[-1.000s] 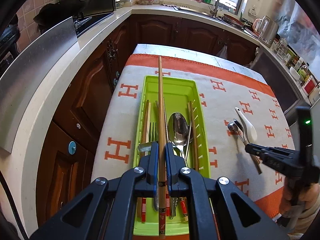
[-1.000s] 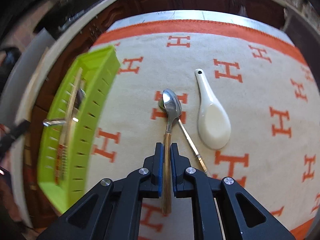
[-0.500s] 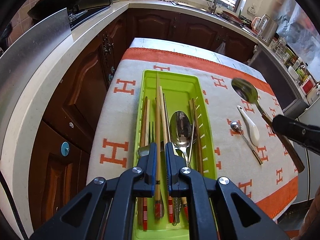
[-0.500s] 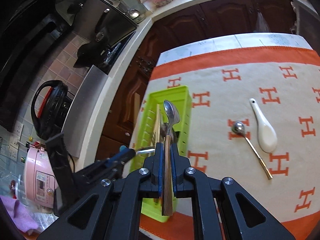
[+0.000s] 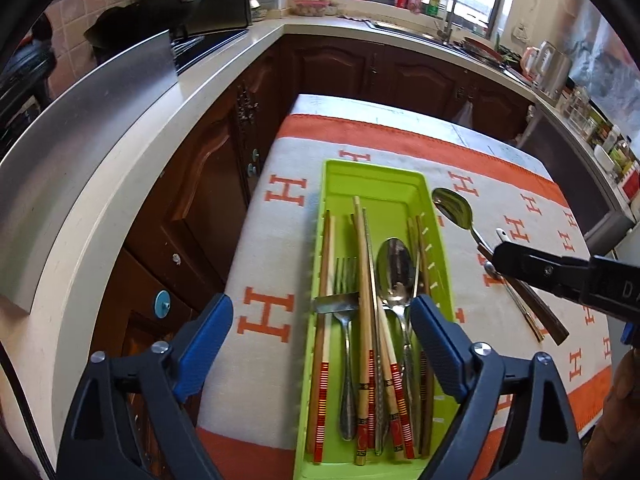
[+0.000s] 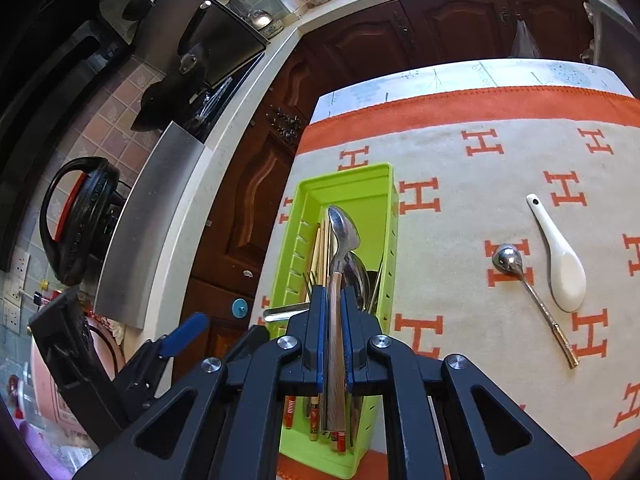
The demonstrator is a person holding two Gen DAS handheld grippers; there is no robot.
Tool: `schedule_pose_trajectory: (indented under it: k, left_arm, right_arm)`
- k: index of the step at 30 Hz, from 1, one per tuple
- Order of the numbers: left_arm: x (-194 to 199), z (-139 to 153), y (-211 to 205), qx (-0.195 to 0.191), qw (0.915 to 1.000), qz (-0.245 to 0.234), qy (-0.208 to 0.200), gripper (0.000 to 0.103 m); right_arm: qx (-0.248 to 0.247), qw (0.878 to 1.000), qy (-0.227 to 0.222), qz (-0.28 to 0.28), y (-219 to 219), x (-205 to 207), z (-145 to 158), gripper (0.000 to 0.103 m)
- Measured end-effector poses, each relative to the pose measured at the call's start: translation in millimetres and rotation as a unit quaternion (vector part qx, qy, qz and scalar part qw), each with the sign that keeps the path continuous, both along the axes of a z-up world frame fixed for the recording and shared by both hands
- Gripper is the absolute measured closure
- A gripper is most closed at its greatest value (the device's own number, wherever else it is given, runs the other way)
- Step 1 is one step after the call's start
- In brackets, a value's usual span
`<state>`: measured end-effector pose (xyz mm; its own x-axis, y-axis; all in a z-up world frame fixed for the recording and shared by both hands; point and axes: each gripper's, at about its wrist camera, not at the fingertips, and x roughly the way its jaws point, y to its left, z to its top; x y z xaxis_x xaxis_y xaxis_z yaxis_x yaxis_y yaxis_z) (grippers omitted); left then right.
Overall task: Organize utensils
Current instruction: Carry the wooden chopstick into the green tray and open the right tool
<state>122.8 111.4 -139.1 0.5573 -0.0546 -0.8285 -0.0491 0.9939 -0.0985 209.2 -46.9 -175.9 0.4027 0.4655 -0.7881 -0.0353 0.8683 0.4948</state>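
Fingers of the right gripper [image 6: 335, 320] are clamped on the wooden handle of a metal spoon [image 6: 343, 227], holding it in the air above the green tray [image 6: 385, 216] with its bowl pointing toward the tray's far end. The left gripper [image 5: 322, 322] hangs over the tray's near end with its fingers [image 5: 436, 344] spread wide and nothing between them.

The tray is already crowded with chopsticks [image 5: 363, 280], a fork [image 5: 347, 280] and a large spoon [image 5: 396, 268]. If the held spoon is let go from this height, it will probably strike that metal, bounce, and end up lying crosswise or propped on the rim. The hold is far back on the handle, so the heavy bowl could droop or swing. With both grippers near the same end, a knock seems possible. A small spoon [image 6: 507, 261] and a white soup spoon [image 6: 567, 276] lie on the cloth-covered surface [image 6: 460, 152], well apart from the tray.
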Motion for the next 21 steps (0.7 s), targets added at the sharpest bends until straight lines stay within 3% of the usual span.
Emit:
schedule_pose_trajectory:
  k: [7,10,17,21]
  left_arm:
    - [0.1,-12.3,22.6,-0.024,0.9984,0.041,0.033,0.010]
    - [-1.5,-15.9,30.6,-0.035,0.9965,0.059,0.047,0.001]
    - [-4.6,-14.2,41.2,-0.019,0.9946,0.096,0.035,0.001]
    - [-7.8,-9.7,37.6,0.010,0.9949,0.099,0.016,0.001]
  right_arm:
    - [0.003,1.000,0.004,-0.002,2.4,-0.1,-9.5,0.097]
    - [0.002,1.000,0.009,-0.003,5.9,0.2,-14.2,0.097]
    - [-0.005,0.999,0.032,-0.002,19.0,7.2,-31.3,0.096]
    - [0.003,0.998,0.055,0.013,29.2,11.7,-46.3,0.096]
